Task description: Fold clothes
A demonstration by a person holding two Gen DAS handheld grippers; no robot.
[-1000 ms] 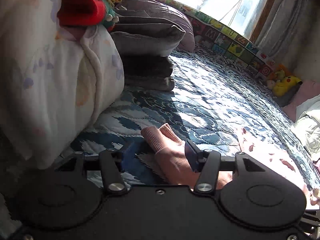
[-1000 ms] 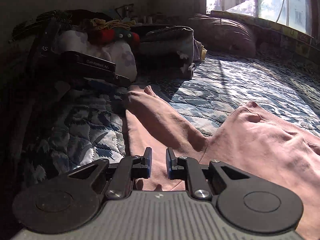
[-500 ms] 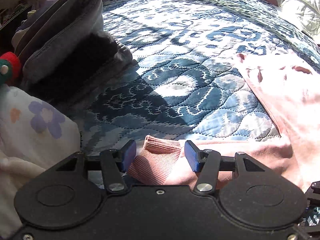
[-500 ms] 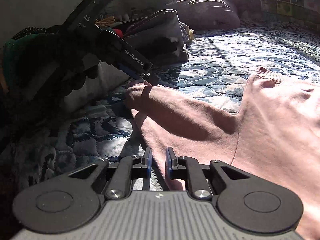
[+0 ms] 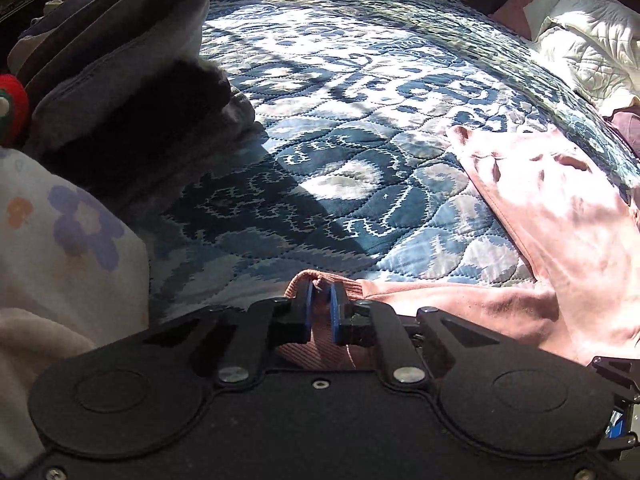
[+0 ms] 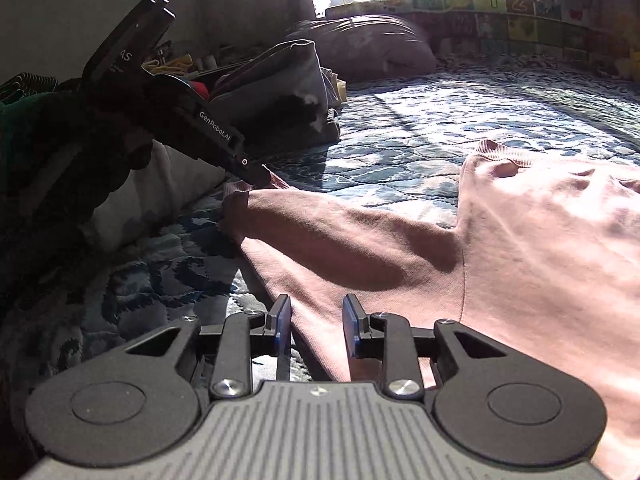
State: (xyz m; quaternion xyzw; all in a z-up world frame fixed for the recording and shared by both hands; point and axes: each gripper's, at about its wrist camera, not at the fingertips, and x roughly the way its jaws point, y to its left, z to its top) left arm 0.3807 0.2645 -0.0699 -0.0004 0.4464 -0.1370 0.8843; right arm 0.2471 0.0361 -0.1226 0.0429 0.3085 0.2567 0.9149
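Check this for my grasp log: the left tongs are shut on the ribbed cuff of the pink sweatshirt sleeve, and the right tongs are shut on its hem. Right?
Partly. The left tongs do pinch the ribbed cuff of the pink sweatshirt, but the right wrist view shows the right tongs open over the fabric, gripping nothing.

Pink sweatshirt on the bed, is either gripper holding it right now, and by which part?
Yes. The left gripper is shut on the pink sweatshirt at the ribbed cuff of its sleeve. The right gripper is open over the sleeve's lower edge, gripping nothing.
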